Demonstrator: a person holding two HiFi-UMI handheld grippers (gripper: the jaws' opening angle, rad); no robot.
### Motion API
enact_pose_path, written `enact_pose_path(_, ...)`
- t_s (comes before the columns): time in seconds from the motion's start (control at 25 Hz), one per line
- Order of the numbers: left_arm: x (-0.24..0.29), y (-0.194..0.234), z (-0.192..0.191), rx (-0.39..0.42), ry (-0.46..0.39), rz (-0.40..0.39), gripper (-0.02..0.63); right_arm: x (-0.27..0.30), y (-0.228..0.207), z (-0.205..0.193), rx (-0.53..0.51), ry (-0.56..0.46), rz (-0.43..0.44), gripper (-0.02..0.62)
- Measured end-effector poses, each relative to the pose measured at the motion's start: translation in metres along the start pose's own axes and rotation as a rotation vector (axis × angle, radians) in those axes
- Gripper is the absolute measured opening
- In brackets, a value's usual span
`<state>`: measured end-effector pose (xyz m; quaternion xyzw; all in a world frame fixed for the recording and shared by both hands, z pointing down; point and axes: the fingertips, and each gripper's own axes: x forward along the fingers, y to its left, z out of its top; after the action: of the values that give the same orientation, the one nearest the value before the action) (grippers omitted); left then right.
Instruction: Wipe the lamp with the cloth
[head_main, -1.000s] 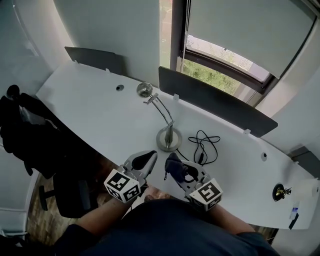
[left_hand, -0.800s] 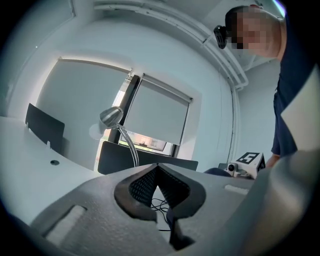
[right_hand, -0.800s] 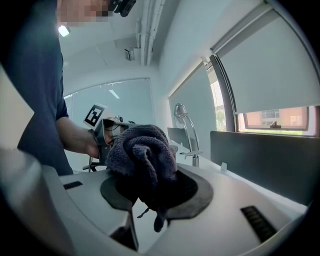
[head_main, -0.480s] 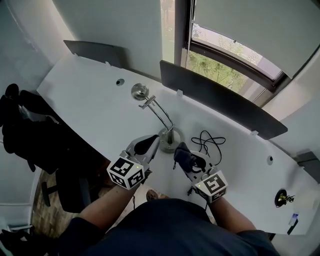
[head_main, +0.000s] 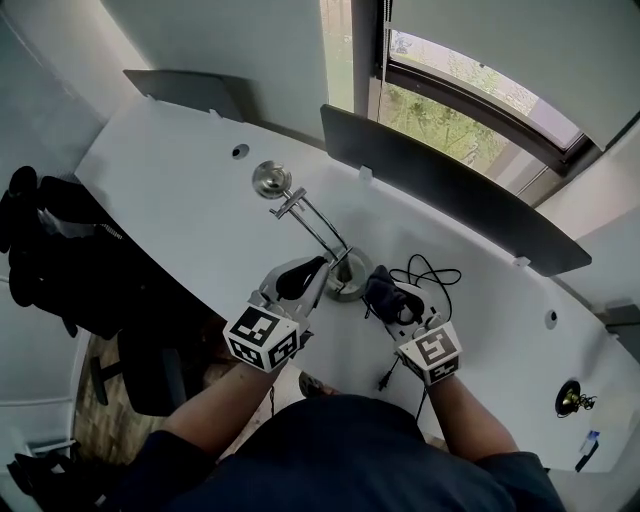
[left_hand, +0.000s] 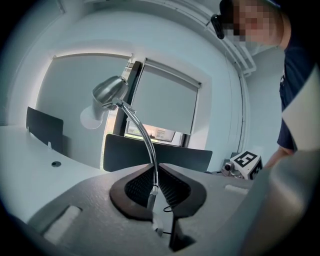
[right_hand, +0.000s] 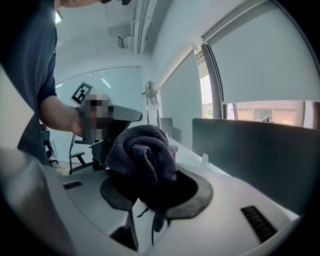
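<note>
Left gripper (head_main: 315, 270): closed tight on the thin curved neck of the lamp (head_main: 318, 228), low down near its base; in the left gripper view (left_hand: 152, 189) the two black pads (left_hand: 135, 187) pinch the neck (left_hand: 144, 137) between them.
Right gripper (head_main: 390, 302): clamped on a bunched dark cloth (head_main: 378, 290) that bulges out past the jaws (right_hand: 142, 150).
Lamp: silver, standing at the centre of the head view, round base between the two grippers, head reaching toward the upper left.
Cloth: just right of the lamp's base; contact with it cannot be told.
Tabletop (head_main: 190, 190): white and curved, carrying the lamp.
Cable (head_main: 432, 275): black, in loose loops right of the base.
</note>
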<state>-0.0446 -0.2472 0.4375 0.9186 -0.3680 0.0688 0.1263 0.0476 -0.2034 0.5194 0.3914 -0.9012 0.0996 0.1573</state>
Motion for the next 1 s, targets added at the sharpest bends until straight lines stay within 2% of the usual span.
enact_pose_path(0.16,0.006,0.002,0.001,-0.004,0.000,0.010,0.048,0.010,-0.015,-0.008,-0.020,0.023,-0.001,0.146)
enact_pose_path(0.56,0.021,0.006,0.014,-0.010,-0.039,0.005,0.054,0.056,-0.047,-0.032,-0.143,0.108,0.019,0.146)
enact_pose_path(1.0,0.027,0.008,0.018,-0.039,-0.057,-0.016,0.049,0.124,-0.062,-0.060,-0.398,0.243,0.109,0.146)
